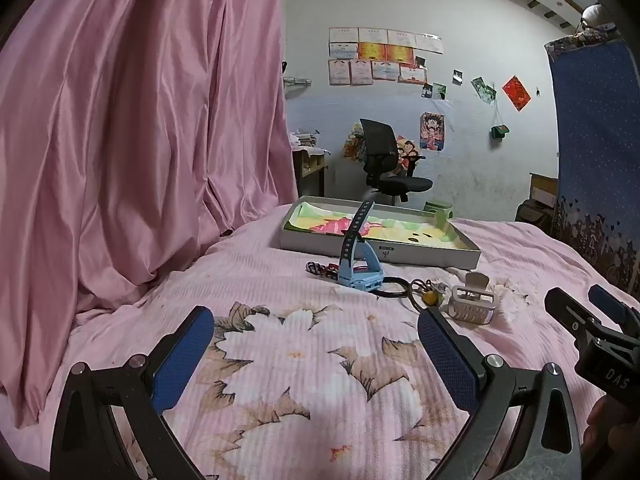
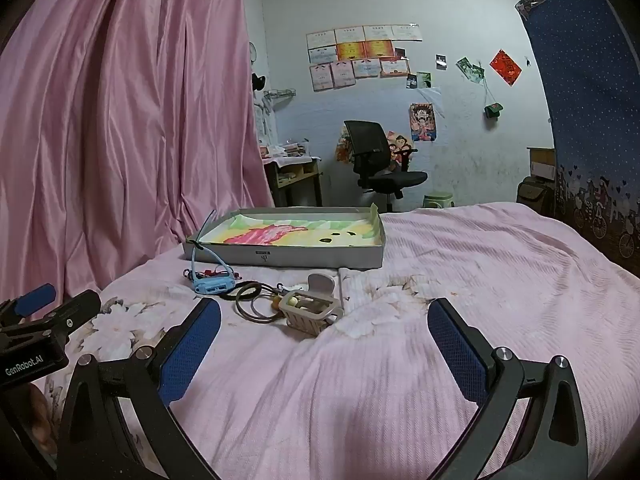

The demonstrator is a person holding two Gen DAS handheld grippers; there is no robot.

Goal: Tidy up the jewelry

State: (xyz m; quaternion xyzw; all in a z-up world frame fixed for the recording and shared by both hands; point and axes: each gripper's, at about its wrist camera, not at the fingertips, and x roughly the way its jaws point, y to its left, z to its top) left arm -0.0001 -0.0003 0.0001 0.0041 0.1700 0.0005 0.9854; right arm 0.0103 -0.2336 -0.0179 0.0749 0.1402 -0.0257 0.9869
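The jewelry lies in a tight cluster on the pink bedspread [image 2: 460,264], just before the shallow box [image 2: 280,254]: blue watch [image 2: 212,282], dark hair ties [image 2: 250,304], beige claw clip [image 2: 310,308]; a careless pinch could snag two pieces, or sink into the soft cover; left gripper [image 1: 316,356] and right gripper [image 2: 324,354] both gape wide, empty; open bedspread lies to the right, curtain [image 2: 120,120] crowds left.

**Dim, soft room light with heavy fisheye bending**

Soft, dim indoor light is falling evenly over the bed [image 2: 440,264], leaving only faint shadows. A sheen is showing on the pink curtain [image 1: 132,120] at left. Both views are bending strongly toward black vignetted corners, and the far wall [image 2: 460,120] is looking slightly grainy.
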